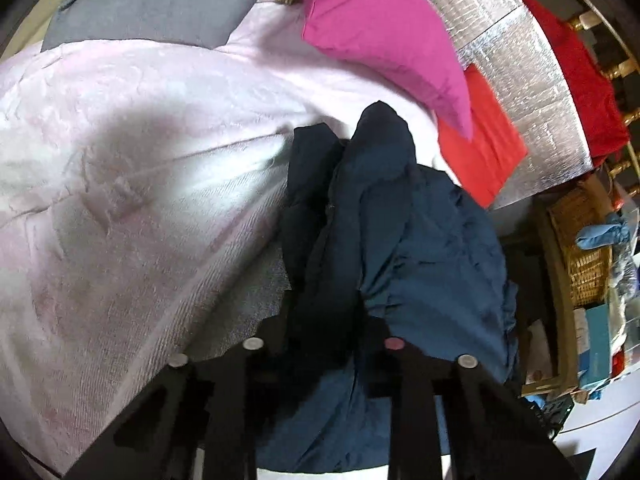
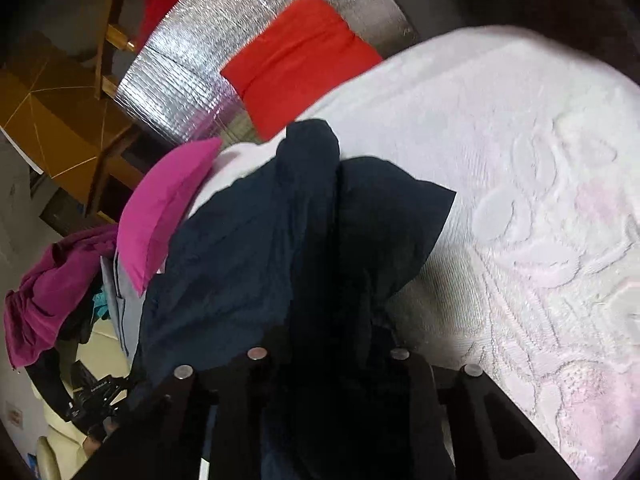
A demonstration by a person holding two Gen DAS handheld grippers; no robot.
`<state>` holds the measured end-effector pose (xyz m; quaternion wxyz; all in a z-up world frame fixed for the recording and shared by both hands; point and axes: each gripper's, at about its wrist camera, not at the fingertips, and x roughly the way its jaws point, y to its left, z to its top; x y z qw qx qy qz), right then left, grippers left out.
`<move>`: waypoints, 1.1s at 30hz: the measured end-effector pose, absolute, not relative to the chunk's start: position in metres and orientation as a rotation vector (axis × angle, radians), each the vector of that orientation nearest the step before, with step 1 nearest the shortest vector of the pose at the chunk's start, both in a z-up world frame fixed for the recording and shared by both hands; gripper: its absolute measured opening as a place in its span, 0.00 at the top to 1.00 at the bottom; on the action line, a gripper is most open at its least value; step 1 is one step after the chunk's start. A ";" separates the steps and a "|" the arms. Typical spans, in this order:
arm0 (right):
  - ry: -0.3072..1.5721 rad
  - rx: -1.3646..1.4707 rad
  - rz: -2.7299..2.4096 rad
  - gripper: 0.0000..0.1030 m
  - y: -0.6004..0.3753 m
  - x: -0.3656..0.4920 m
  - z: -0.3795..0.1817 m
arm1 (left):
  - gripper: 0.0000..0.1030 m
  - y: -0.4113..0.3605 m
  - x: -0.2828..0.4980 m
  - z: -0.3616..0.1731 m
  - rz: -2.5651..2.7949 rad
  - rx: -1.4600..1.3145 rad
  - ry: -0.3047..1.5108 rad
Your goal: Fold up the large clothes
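- My left gripper (image 1: 320, 344) has its jaws drawn close together, and a bunched ridge of the dark navy garment (image 1: 400, 216) runs up between the fingers; it looks pinched in the grip.
- My right gripper (image 2: 328, 356) is likewise nearly closed, with a thick dark fold of the same navy garment (image 2: 256, 240) gathered between its fingers.
- The garment lies crumpled on the pale pink textured bedspread (image 1: 120, 140), near the bed's edge, and part of it drapes over that edge.
- Just beyond it I see a magenta pillow (image 1: 380, 28) and a red folded cloth (image 1: 484, 140), the latter resting on a silver quilted sheet (image 1: 516, 64).
- I can read no writing or brand anywhere; a teal box (image 1: 596, 344) off the bed is too blurred to make out.
- A wicker basket (image 1: 584, 240) stands beside the bed with something pale blue on its rim; I cannot tell what lies inside.
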<state>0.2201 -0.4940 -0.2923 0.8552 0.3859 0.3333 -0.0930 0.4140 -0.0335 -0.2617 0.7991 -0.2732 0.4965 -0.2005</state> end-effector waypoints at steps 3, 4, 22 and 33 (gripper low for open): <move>0.679 0.805 -0.206 0.78 -0.491 0.213 -0.285 | 0.83 -0.028 0.407 -0.256 -0.442 -0.592 1.055; 0.674 0.807 -0.206 0.78 -0.489 0.211 -0.283 | 0.84 -0.026 0.402 -0.253 -0.448 -0.587 1.051; 0.816 0.718 -0.255 0.56 -0.481 0.176 -0.280 | 0.59 -0.004 0.359 -0.232 -0.288 -0.354 0.996; 0.738 0.510 -0.153 0.67 -0.427 0.167 -0.229 | 0.42 -0.064 0.328 -0.234 -0.284 -0.025 0.955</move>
